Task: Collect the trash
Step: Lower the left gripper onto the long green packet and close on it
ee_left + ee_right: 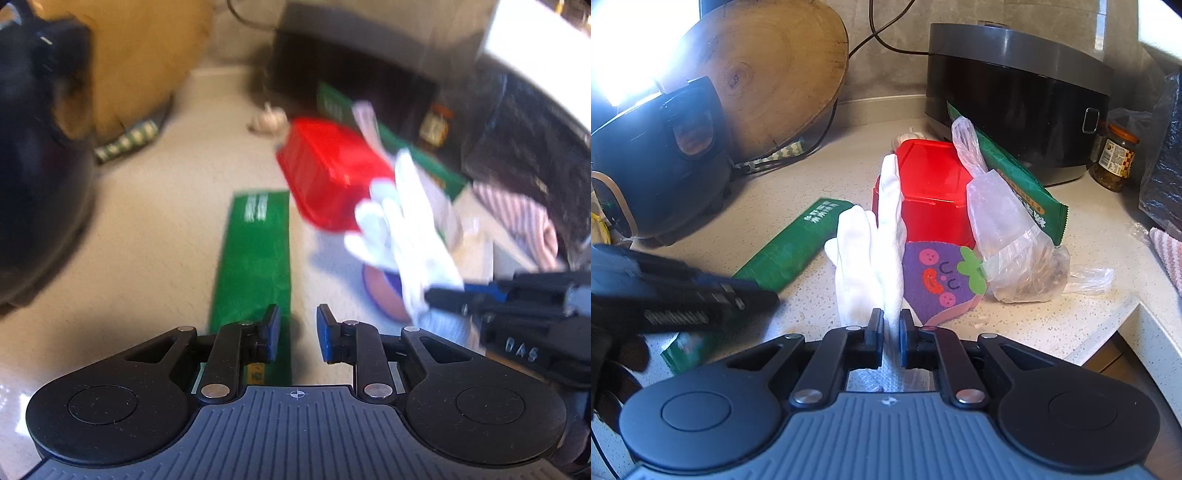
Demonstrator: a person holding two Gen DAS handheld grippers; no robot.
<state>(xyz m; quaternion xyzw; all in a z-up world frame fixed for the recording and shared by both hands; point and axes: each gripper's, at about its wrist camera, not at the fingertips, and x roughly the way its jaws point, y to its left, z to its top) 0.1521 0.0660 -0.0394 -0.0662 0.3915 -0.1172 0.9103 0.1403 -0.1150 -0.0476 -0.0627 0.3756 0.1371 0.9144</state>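
Between right claw (891, 325) pads, limp white glove (871, 254), fingers drooping, left claw (297, 332) parted, holding nothing

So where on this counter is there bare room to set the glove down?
Bare counter lies between the plastic bag and the counter edge, and between the green packet, wooden board and red box. Crowded around the box, purple pad and cooker.

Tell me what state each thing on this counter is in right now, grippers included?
Right gripper: shut on the white glove.
White glove: pinched, hanging limp.
Left gripper: open, empty, over the green wrapper.
Green wrapper: flat on the counter.
Red box: lid on.
Plastic bag: knotted, holding something brownish.
Glass jar: upright, capped.
Purple felt piece: lying by the box.
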